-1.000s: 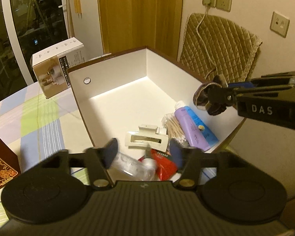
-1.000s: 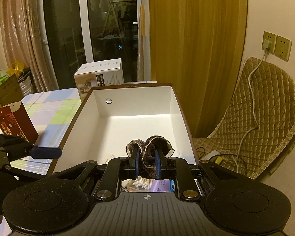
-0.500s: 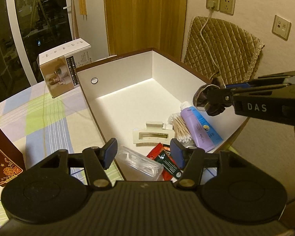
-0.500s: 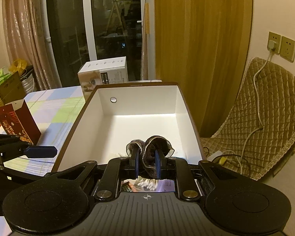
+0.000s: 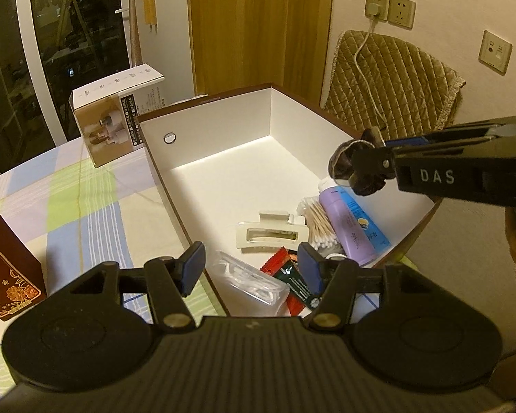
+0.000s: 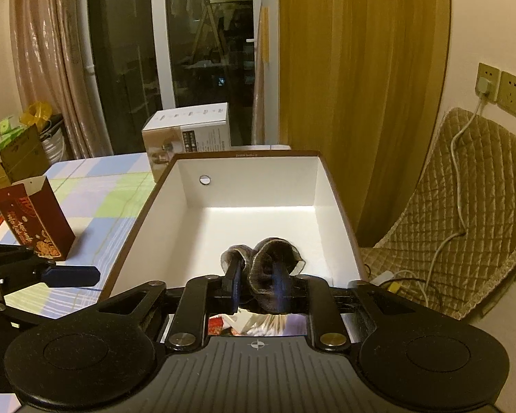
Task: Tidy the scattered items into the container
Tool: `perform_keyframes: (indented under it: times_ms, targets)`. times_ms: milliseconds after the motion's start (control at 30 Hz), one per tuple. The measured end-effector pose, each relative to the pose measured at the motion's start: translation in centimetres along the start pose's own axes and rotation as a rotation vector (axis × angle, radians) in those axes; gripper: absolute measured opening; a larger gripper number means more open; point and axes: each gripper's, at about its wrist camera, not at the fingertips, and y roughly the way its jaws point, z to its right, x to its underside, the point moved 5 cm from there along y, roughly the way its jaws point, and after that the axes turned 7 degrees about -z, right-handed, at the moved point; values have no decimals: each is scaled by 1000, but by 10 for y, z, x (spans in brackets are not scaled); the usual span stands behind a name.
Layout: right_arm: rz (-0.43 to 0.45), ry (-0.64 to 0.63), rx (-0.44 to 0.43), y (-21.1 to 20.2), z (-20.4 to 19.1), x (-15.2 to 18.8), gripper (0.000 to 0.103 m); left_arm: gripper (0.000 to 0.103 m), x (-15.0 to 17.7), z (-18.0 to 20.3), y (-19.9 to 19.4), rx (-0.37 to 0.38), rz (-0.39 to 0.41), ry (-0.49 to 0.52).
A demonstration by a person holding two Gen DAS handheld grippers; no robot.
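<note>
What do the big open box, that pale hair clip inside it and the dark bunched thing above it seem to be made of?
The box: likely stiff cardboard, matte white inside, thin brown edges. The hair clip: probably plastic, smooth cream with a slight sheen. The dark bunched thing: soft gathered fabric, apparently a scrunchie, wrinkled and faintly shiny.

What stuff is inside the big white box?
Inside the white box: a cream hair clip, cotton swabs, a purple tube, a blue tube, a red packet and a clear case. The left gripper covers its near edge.
</note>
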Motion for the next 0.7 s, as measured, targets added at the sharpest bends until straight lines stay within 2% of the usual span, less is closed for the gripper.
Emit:
perform_keyframes:
  times_ms: [33,67,700]
  targets:
    - [16,0,4,-2,0,0,93,54,1,-1,0,-1,0,-1]
    - [36,-3,1,-4,0,0,93,54,1,-1,0,-1,-1,-3]
    - [14,12,4,-9,5,6,93,54,4,-5,-2,-5,-3,-10]
